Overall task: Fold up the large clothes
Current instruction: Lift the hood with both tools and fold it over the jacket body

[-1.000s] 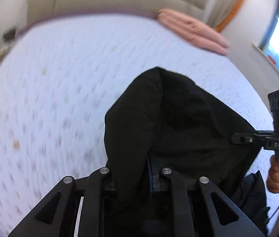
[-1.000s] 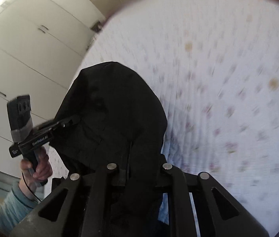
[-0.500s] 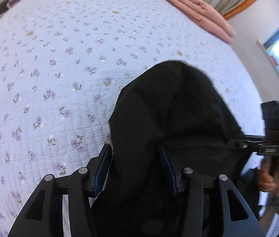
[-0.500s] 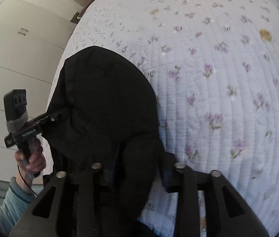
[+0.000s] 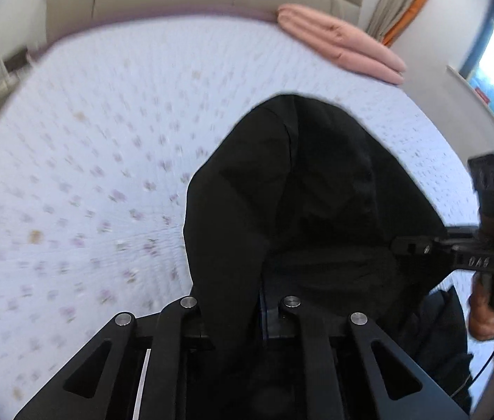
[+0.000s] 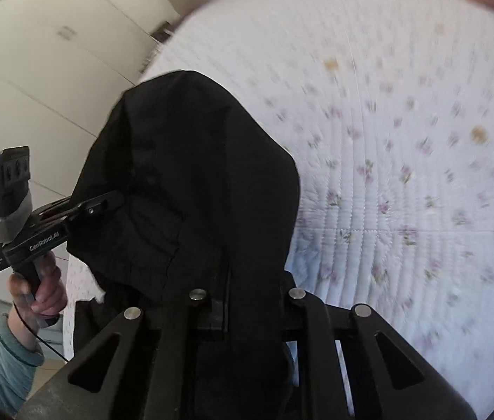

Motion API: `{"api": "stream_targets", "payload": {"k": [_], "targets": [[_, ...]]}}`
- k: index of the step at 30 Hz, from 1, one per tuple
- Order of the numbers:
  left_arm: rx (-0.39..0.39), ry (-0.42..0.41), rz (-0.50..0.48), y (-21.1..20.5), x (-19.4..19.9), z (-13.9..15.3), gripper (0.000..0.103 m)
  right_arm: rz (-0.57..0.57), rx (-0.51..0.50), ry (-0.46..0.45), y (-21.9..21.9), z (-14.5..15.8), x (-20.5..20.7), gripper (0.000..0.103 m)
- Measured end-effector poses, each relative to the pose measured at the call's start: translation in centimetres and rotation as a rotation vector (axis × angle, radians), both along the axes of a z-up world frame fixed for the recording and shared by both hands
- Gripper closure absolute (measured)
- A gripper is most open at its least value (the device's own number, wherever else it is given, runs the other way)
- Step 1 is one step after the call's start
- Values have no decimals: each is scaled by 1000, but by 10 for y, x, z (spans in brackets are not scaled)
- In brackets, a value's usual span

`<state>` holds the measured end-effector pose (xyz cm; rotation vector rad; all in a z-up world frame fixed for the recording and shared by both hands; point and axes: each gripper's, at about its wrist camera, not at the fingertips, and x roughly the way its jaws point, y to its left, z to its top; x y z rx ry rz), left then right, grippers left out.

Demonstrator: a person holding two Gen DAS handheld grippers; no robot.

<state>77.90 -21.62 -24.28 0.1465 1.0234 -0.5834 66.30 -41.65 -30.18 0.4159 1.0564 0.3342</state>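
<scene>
On my left gripper [image 6: 113, 201], at the left of the frame, white lettering reads "GenRobot.AI"; smaller print beside it is too small to read.

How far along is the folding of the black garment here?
Done: no finished fold shows. In hand: both claws, left and right, have just closed on the black garment, holding it bunched above the floral bedspread. Left: spreading it flat and making every fold.
</scene>
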Motion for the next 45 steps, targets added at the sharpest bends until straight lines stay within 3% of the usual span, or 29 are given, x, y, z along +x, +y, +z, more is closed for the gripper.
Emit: {"api": "stream_targets", "payload": {"k": [2, 8, 11, 13, 16, 20, 22, 24, 26, 29, 32, 34, 36, 38, 43, 45], "targets": [[29, -92, -10, 0, -37, 30, 88, 7, -32, -50, 9, 26, -25, 86], [34, -235, -10, 16, -143, 92, 89, 37, -198, -199, 59, 95, -120, 87], [98, -310, -47, 23, -215, 108, 88, 54, -300, -264, 73, 113, -185, 89], [126, -304, -72, 27, -257, 108, 88, 67, -391, -290, 85, 118, -227, 90], [207, -265, -111, 33, -307, 87, 81, 97, -550, -266, 100, 109, -277, 90], [440, -92, -113, 49, -350, -9, 79, 119, -692, -112, 98, 52, -318, 90], [495, 21, -75, 69, -356, -49, 79, 110, -714, 4, 85, 19, -324, 90], [413, 72, 6, 90, -352, -44, 79, 80, -659, 95, 71, 4, -327, 90], [346, 78, 63, 101, -342, -22, 79, 28, -573, 112, 58, 16, -330, 87], [238, 18, 136, 109, -322, 26, 79, -27, -442, 58, 40, 55, -319, 79], [126, -52, 142, 98, -301, 72, 77, -48, -334, -30, 49, 99, -297, 57], [33, -89, 129, 85, -295, 95, 58, -42, -267, -90, 59, 119, -278, 48], [-46, -108, 105, 67, -288, 106, 55, -32, -208, -108, 83, 125, -265, 48], [-61, -100, 72, 49, -289, 101, 55, -18, -184, -84, 101, 117, -250, 48], [2, 77, -4, 18, -327, 27, 55, 48, -212, 56, 141, 60, -254, 48], [70, 150, -44, 12, -353, -16, 54, 78, -283, 157, 148, 17, -269, 49]]}}
